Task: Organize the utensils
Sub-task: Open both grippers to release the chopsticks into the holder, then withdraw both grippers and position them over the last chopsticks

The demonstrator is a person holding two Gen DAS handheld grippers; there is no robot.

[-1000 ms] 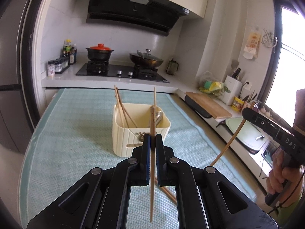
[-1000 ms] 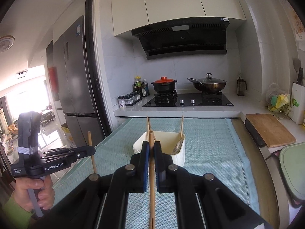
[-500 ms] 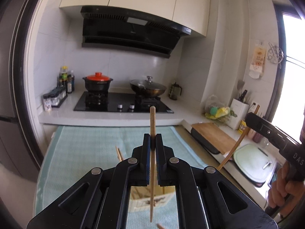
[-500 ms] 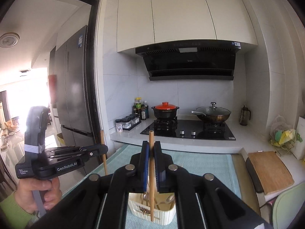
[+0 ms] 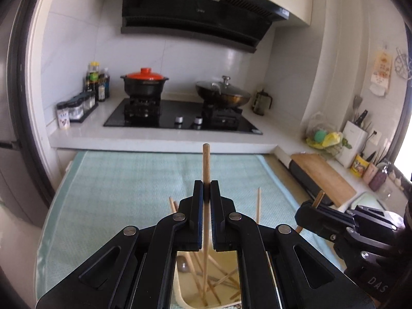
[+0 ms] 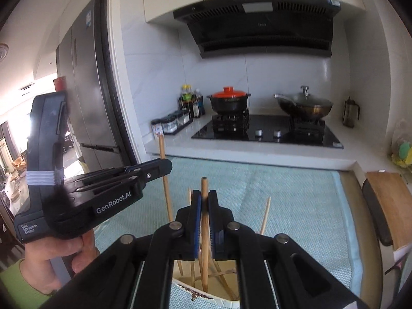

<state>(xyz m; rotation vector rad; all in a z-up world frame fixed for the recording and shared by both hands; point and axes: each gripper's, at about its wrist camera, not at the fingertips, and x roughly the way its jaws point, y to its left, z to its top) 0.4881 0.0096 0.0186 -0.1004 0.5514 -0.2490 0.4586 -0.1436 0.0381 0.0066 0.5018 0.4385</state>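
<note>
— What can't you make out from where you are?

— Most of the cream utensil holder (image 5: 185,301). My own black linkages cover it in both wrist views; I see only a slice of its inside and a bit of rim (image 6: 206,297) through the gaps. Several chopsticks lean crossed inside it, but I cannot count them. A rounded metal piece near the wall of the holder is too blurred to name.

— And your left gripper?

— My left gripper (image 5: 206,188) has its jaws closed tight on a wooden chopstick (image 5: 206,164), held upright. Its blunt top stands above my fingertips, and its lower length runs down between the linkages into the holder. Whether the tip touches the bottom, I cannot tell.

— The right one?

— My right gripper (image 6: 204,198) has its jaws clamped on a second chopstick (image 6: 204,186), also upright, lower end down inside the holder. From the left view, the right gripper's jaws sit just beside mine, with the stick's top poking up at a tilt.

— Where does all this sit?

— The holder stands on a pale green mat (image 5: 128,180) over the counter (image 5: 41,237), directly below both grippers. The stove (image 6: 267,131) lies beyond, and a cutting board (image 6: 388,206), cut off at the edge, lies to the right.
</note>
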